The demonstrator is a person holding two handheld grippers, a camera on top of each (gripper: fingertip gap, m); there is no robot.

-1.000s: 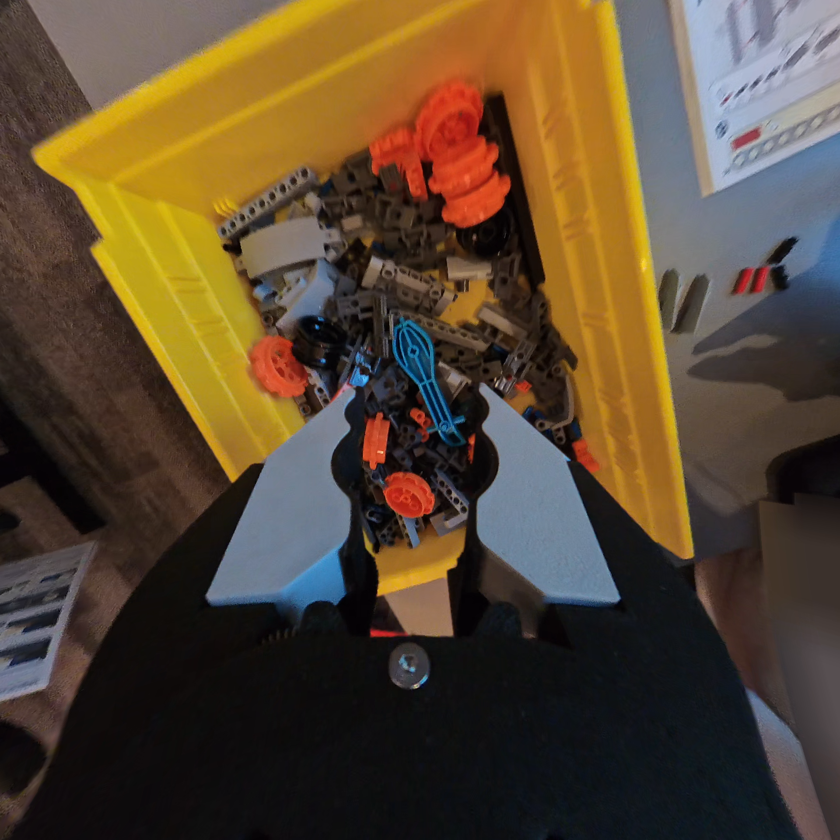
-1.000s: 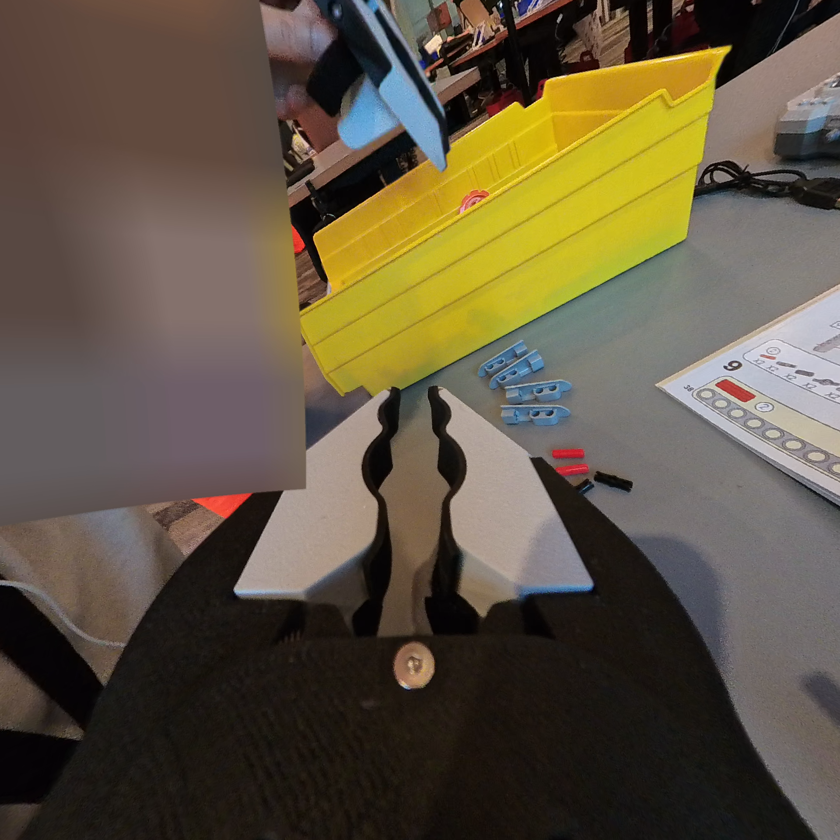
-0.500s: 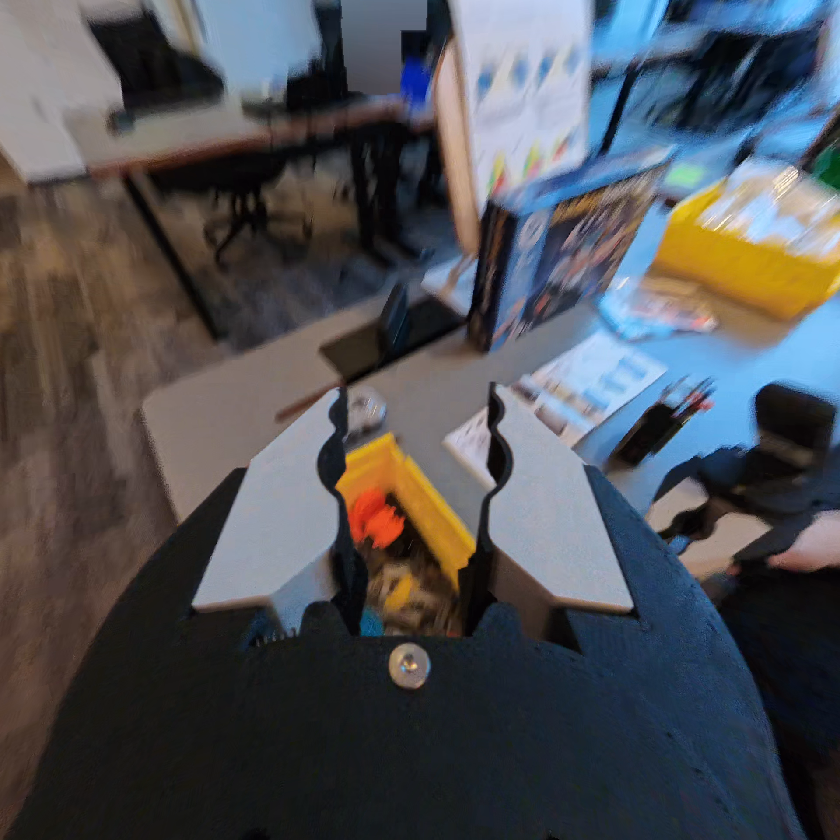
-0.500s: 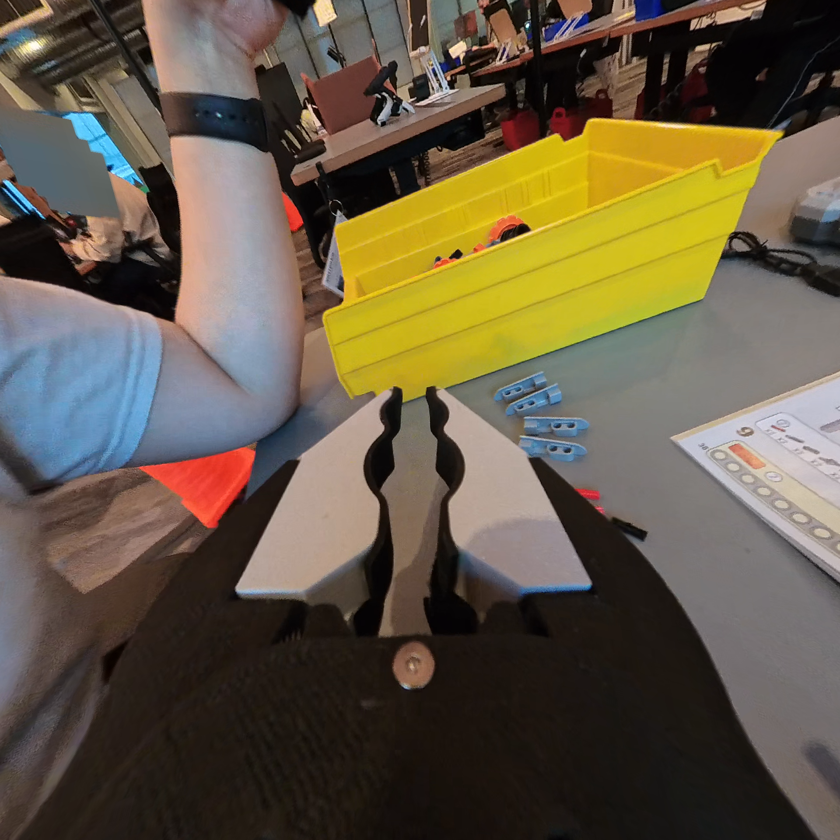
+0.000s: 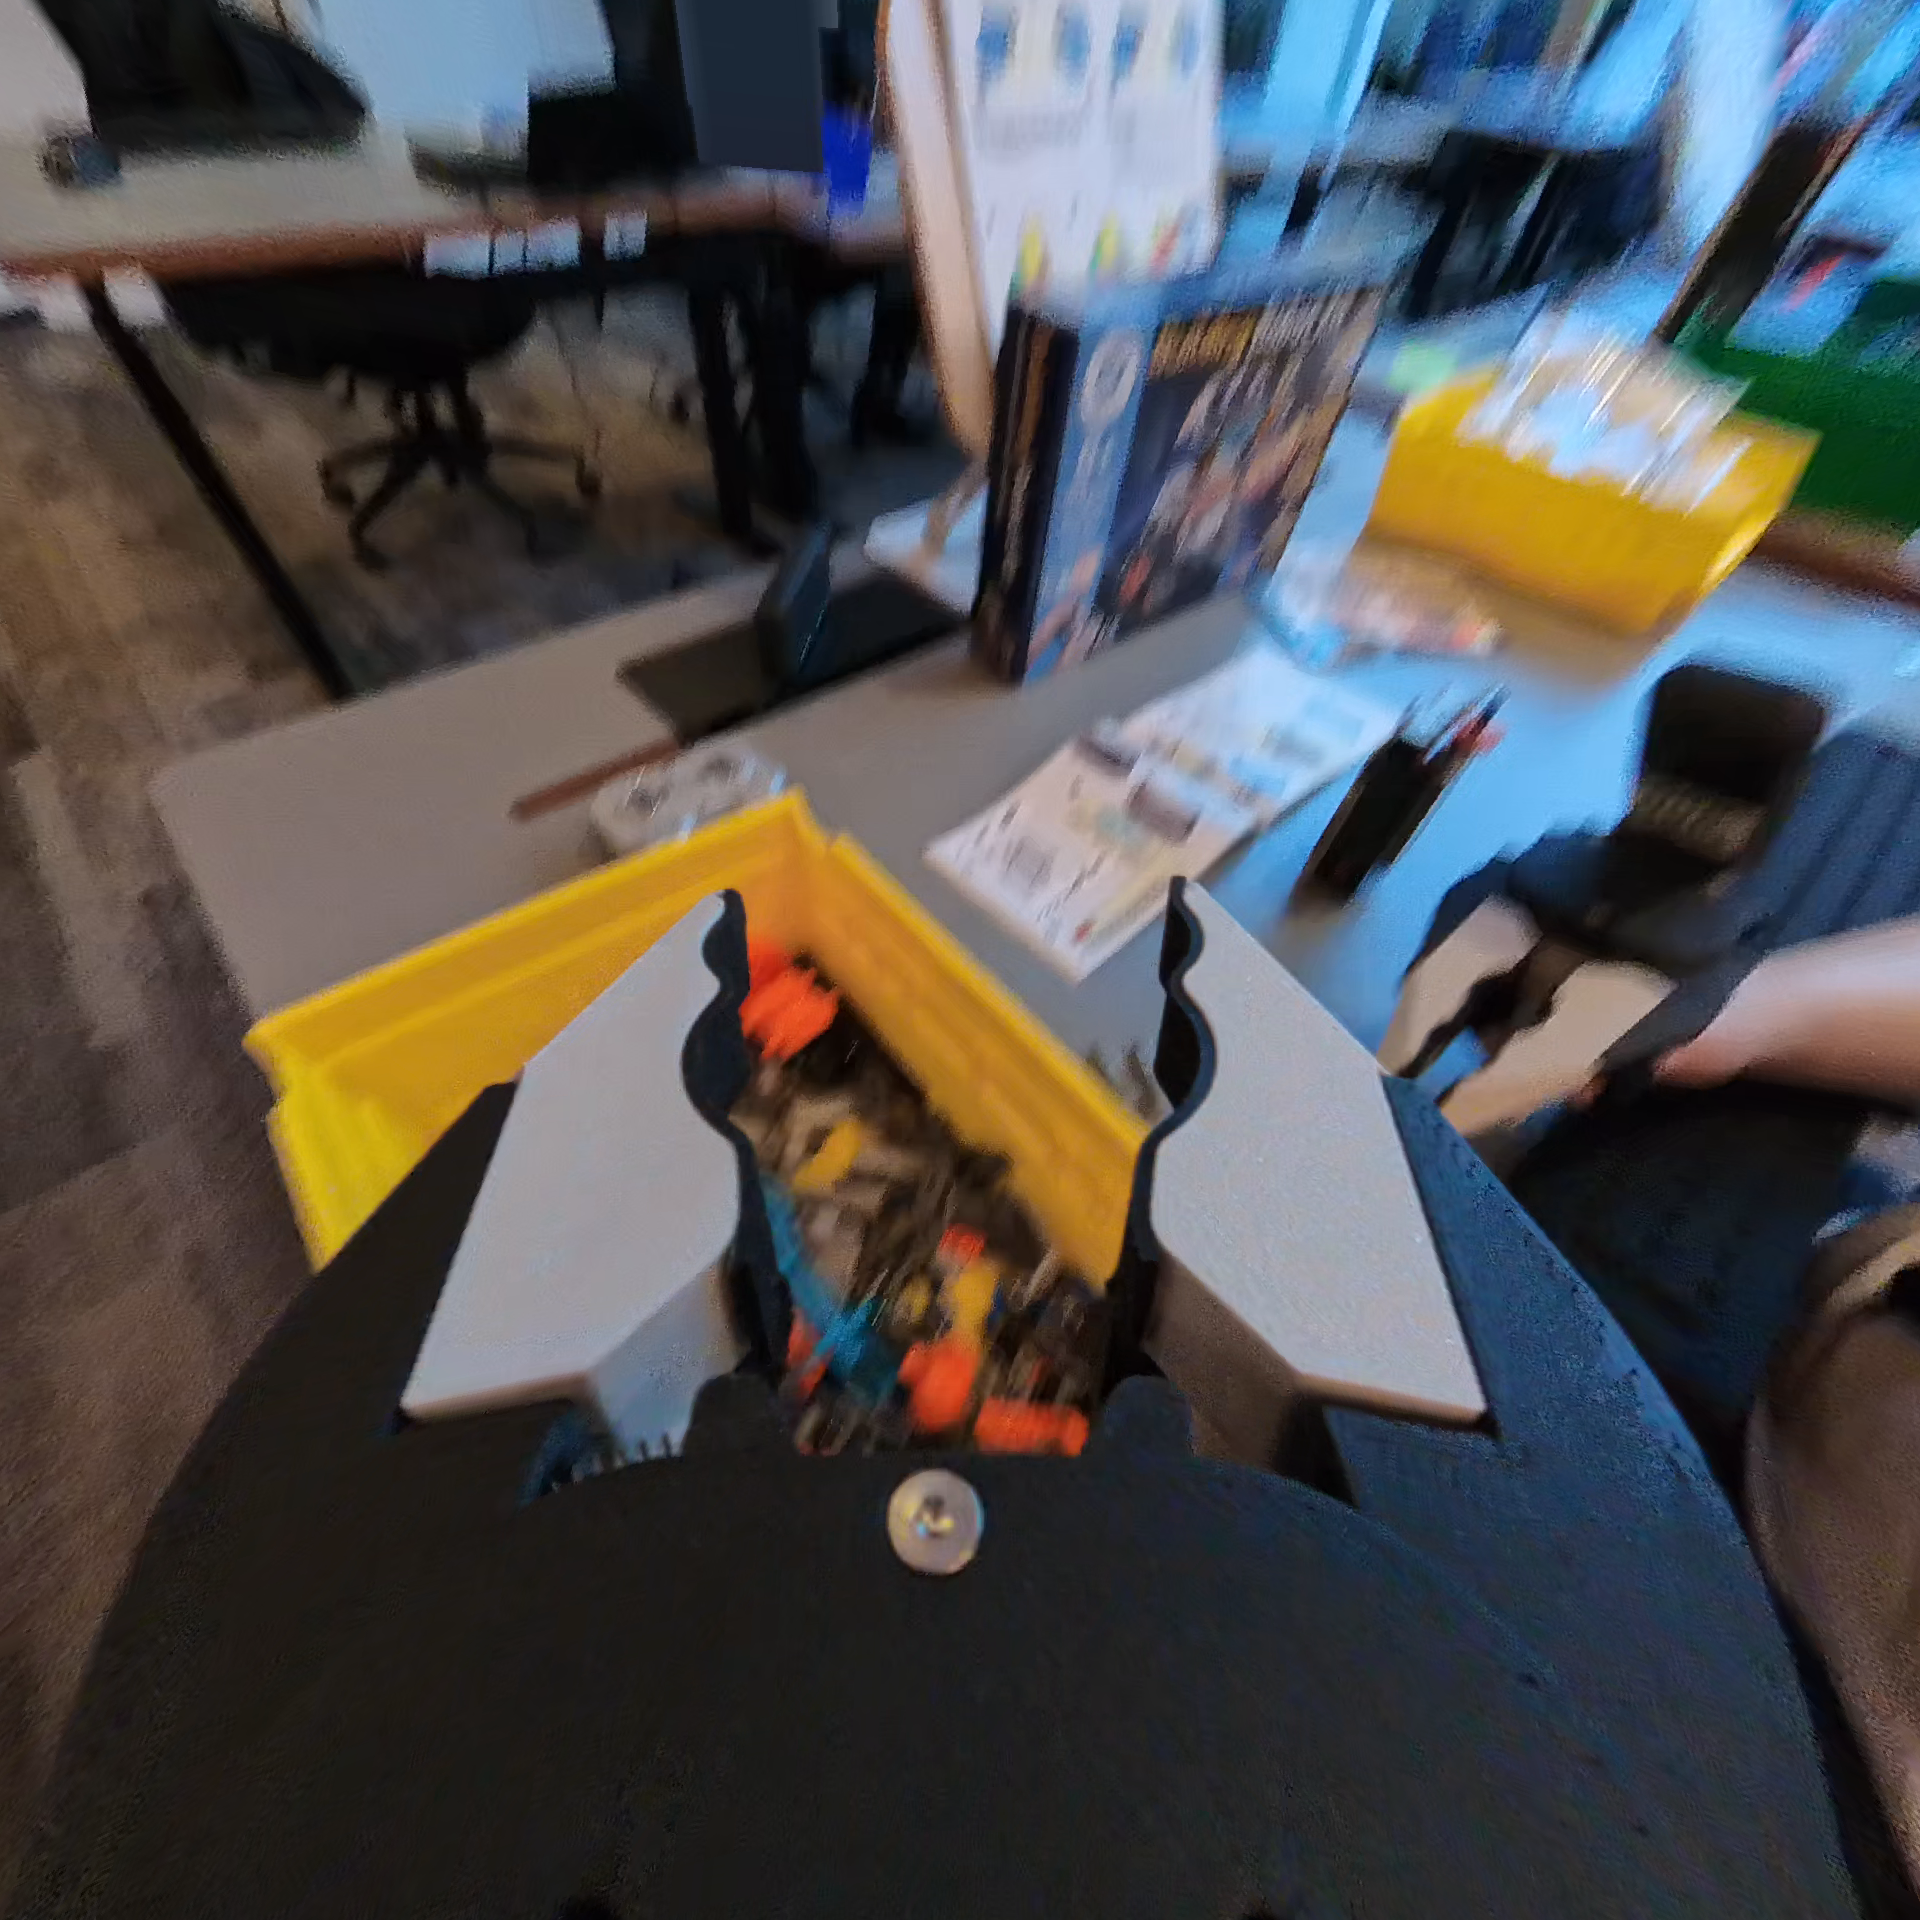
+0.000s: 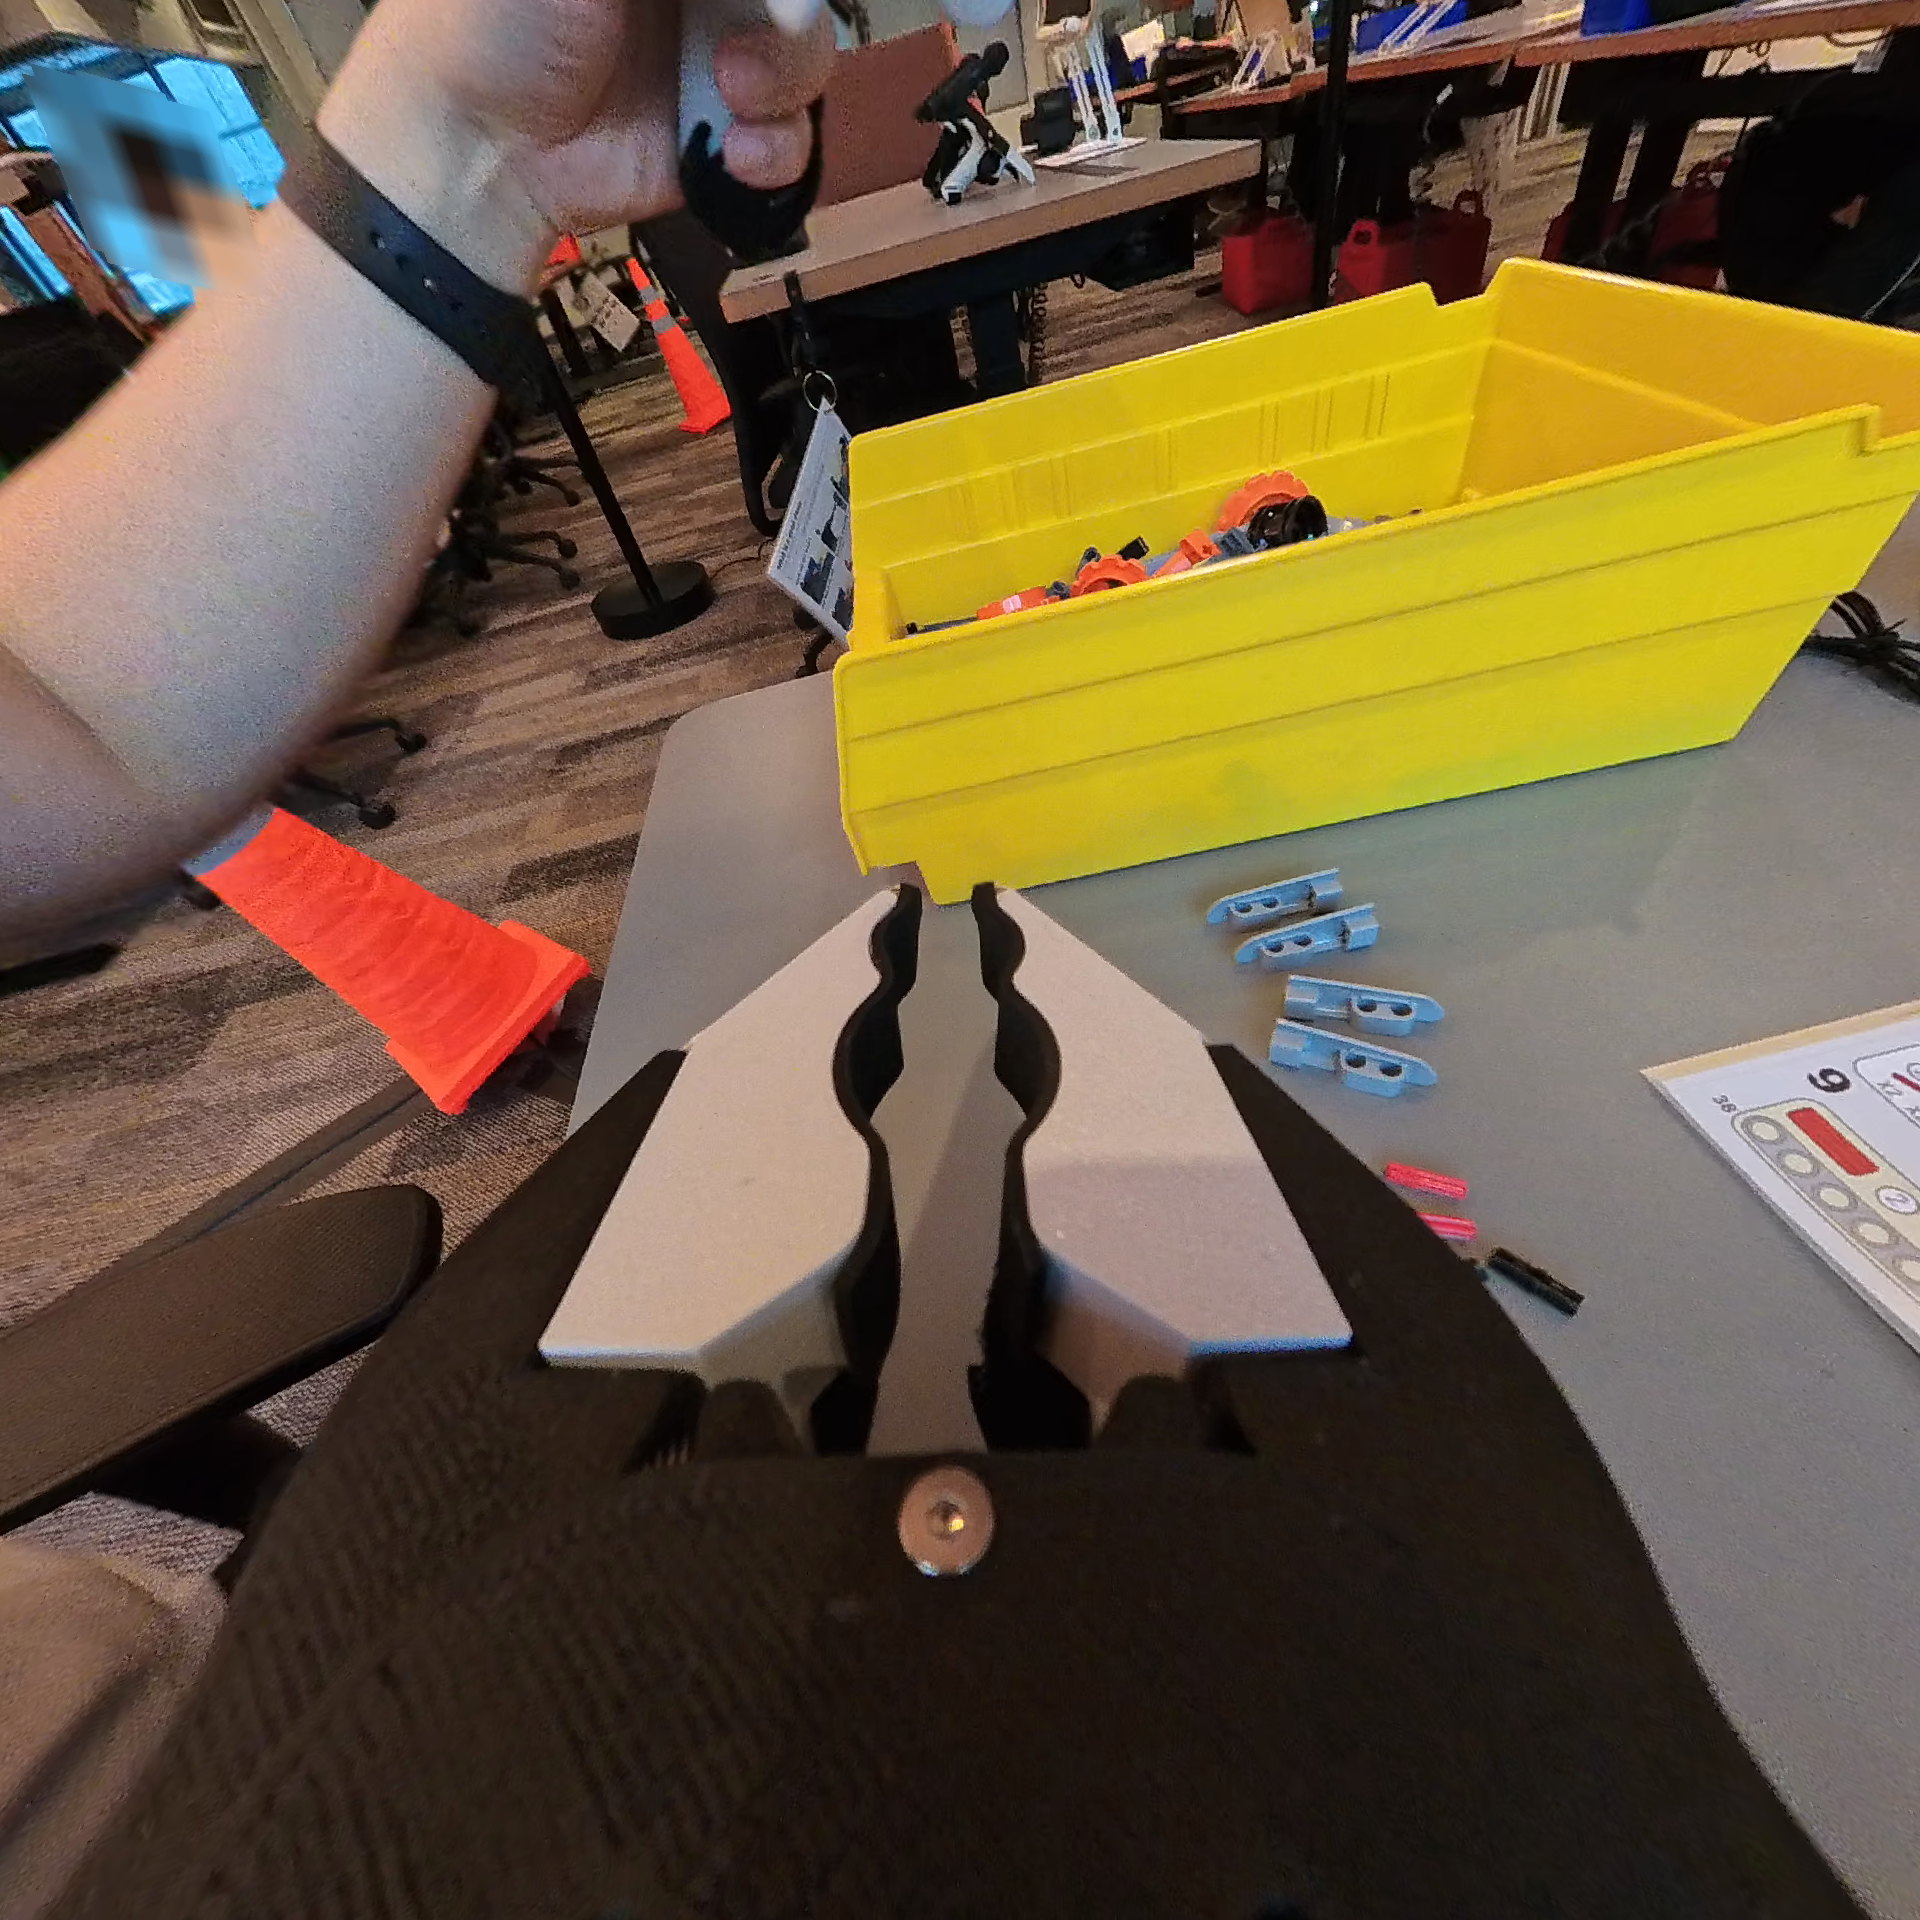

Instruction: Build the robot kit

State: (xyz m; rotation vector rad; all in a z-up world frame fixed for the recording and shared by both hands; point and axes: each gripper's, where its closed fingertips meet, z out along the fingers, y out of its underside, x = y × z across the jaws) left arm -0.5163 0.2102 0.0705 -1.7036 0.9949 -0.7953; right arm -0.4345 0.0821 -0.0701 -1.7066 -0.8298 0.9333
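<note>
- On the grey worktop (image 6: 1558,1558) I see the long yellow bin (image 6: 1351,707), its length running left to right, near a corner edge.
- My left claw (image 5: 951,935) hangs spread above its building pieces (image 5: 914,1226), empty.
- My right claw (image 6: 945,899), nearly pressed together and empty, points at the bin's near wall; four blue pieces (image 6: 1330,977) lie just right.
</note>
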